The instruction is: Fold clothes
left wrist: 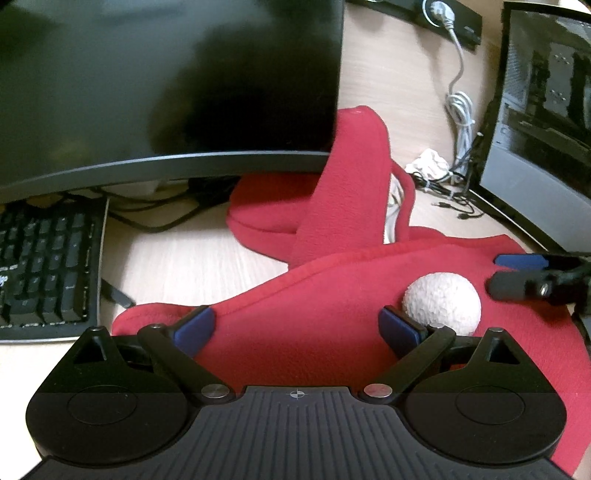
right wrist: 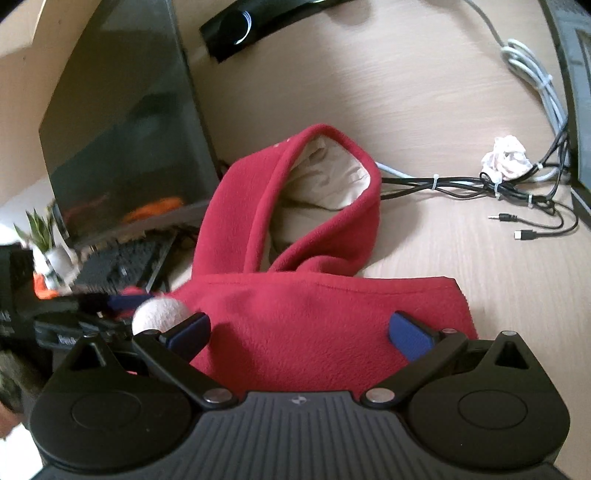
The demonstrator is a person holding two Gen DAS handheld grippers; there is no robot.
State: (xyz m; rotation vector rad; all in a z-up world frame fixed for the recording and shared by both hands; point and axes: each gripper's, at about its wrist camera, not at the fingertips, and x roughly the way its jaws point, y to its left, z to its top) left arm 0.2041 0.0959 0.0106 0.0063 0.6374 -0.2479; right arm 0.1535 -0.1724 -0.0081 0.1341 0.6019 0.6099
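Observation:
A red fleece hooded garment (left wrist: pixel 332 288) lies on the light wood desk, its hood stretched toward the monitors. A white pom-pom (left wrist: pixel 443 302) rests on it. My left gripper (left wrist: pixel 295 326) is open, low over the garment's body, its right finger beside the pom-pom. My right gripper (left wrist: pixel 517 275) shows at the right edge of the left wrist view, over the cloth. In the right wrist view the garment (right wrist: pixel 314 317) shows its hood with cream lining (right wrist: pixel 325 177); my right gripper (right wrist: pixel 301 332) is open above the folded body, with the pom-pom (right wrist: pixel 160 314) by its left finger.
A black monitor (left wrist: pixel 166 85) stands behind the garment with a keyboard (left wrist: pixel 44 266) at left. A second monitor (left wrist: pixel 543 110) is at right. Cables (right wrist: pixel 461 184), a crumpled tissue (right wrist: pixel 506 155) and a black speaker (right wrist: pixel 251 26) lie on the desk (right wrist: pixel 424 92).

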